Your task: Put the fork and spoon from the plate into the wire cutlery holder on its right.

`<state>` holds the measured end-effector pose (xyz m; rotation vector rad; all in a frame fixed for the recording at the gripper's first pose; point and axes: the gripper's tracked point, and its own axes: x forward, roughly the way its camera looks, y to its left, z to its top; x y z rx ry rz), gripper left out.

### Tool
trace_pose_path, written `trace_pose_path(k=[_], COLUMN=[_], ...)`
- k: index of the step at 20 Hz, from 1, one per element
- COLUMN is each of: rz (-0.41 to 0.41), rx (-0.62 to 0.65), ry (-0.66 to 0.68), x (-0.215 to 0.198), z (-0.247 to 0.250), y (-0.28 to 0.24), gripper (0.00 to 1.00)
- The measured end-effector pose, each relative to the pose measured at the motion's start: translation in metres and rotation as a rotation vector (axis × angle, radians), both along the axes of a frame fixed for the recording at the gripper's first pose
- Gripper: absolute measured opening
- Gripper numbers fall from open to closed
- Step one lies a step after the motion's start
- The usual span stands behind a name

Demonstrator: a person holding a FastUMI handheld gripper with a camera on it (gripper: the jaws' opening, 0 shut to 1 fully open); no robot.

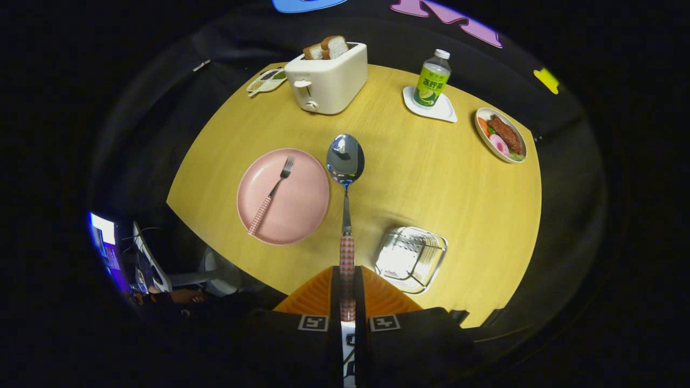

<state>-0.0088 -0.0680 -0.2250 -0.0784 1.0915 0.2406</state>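
Note:
My gripper [347,293] is shut on the spoon [345,178], both orange fingers [315,295] pressing its red-checked handle. The spoon points straight ahead, lifted above the yellow table, its shiny bowl beyond the fingertips. A pink plate [299,215] lies left of the spoon. On it rests the fork [271,195] with a matching checked handle, tines pointing away. The wire cutlery holder [411,257] stands on the table just right of the fingers and right of the plate.
A white toaster [327,78] with bread slices stands at the far side, a small condiment dish [265,81] to its left. A green bottle [432,79] sits on a white coaster. A dish of food [501,134] lies far right. The table edge [215,242] curves near left.

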Motion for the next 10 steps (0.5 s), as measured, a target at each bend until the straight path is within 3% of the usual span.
trace_pose_path(k=[5,10], rz=[0.046,0.124], rx=[-0.138,-0.224], ry=[0.228,0.453], x=[-0.049,-0.077], z=[-0.017,-0.040], y=[-0.071,-0.091], gripper=[0.13,0.13])
